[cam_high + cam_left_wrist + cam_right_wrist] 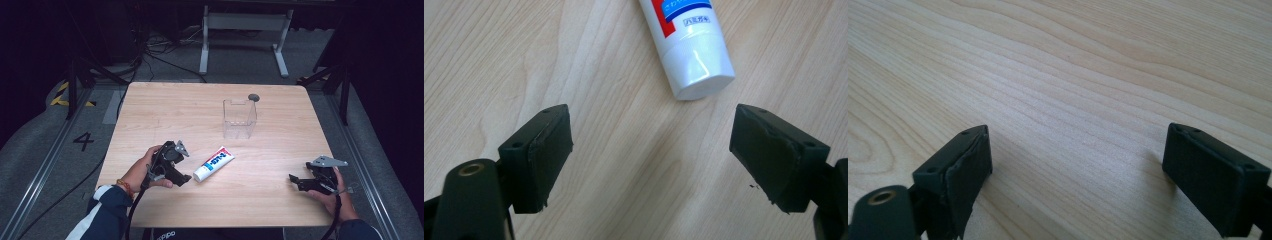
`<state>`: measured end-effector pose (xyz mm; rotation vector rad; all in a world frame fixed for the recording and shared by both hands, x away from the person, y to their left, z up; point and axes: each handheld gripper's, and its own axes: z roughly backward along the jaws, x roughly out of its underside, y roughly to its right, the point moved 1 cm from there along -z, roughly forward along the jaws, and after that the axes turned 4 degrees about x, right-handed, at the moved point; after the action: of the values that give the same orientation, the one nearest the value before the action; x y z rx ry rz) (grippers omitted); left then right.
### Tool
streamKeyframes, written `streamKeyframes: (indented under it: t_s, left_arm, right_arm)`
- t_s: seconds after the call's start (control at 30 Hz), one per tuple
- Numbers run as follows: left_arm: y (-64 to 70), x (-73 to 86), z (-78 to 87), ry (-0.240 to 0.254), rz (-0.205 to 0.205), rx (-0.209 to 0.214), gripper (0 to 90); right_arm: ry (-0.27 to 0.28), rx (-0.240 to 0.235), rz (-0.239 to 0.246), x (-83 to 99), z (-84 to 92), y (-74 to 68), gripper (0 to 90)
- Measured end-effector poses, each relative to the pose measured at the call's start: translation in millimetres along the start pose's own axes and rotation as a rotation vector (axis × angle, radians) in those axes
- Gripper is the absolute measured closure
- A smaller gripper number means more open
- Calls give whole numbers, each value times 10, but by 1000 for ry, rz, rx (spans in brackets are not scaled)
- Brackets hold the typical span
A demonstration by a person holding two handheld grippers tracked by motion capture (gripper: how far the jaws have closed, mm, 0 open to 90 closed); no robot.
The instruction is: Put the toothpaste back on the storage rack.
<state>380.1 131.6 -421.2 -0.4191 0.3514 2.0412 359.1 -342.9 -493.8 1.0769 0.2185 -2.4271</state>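
The left claw [186,178] sits spread just beside the tube [213,164], cap end nearest, probably lining up; right claw [294,180], spread, well apart.

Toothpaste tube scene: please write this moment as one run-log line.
left gripper: open, near toothpaste tube cap | right gripper: open, empty | tube: lying on table
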Motion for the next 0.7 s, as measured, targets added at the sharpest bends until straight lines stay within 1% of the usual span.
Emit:
streamKeyframes:
  t_s: [0.13, 0.2, 0.27, 0.3, 0.33, 0.37, 0.4, 0.5, 0.53, 0.57, 0.6, 0.63, 0.7]
  left_arm:
    - [24, -61, -30, -8, -4, 11, 179]
    - [39, -99, -59, -2, -10, 17, 179]
    - [52, -131, -73, -15, -11, 22, 179]
    - [49, -148, -79, -19, -22, 25, 179]
    - [62, -163, -99, -6, -13, 25, 179]
    - [68, -181, -113, -4, -11, 29, 179]
    - [67, -208, -126, -10, -16, 36, 179]
    - [62, -272, -177, -11, -13, 45, 177]
    - [62, -297, -196, -13, -4, 52, 176]
    - [52, -330, -223, -10, -8, 53, 175]
    - [52, -356, -249, -12, 0, 64, 175]
    - [45, -385, -272, -21, -7, 66, 176]
    - [40, -436, -318, -34, -4, 68, 175]
  right_arm:
    - [0, 0, 0, 0, 0, 0, 124]
    - [0, 0, 0, 0, 0, 0, 124]
    - [0, 0, 0, 0, 0, 0, 125]
    - [0, 0, 0, 0, 0, 0, 124]
    - [0, 0, 0, 0, 0, 0, 124]
    - [0, 0, 0, 0, 0, 0, 124]
    - [0, 0, 0, 0, 0, 0, 125]
    - [0, 0, 0, 0, 0, 0, 124]
    - [0, 0, 0, 0, 0, 0, 124]
    - [0, 0, 0, 0, 0, 0, 124]
    - [0, 0, 0, 0, 0, 0, 124]
    - [0, 0, 0, 0, 0, 0, 125]
    - [0, 0, 0, 0, 0, 0, 124]
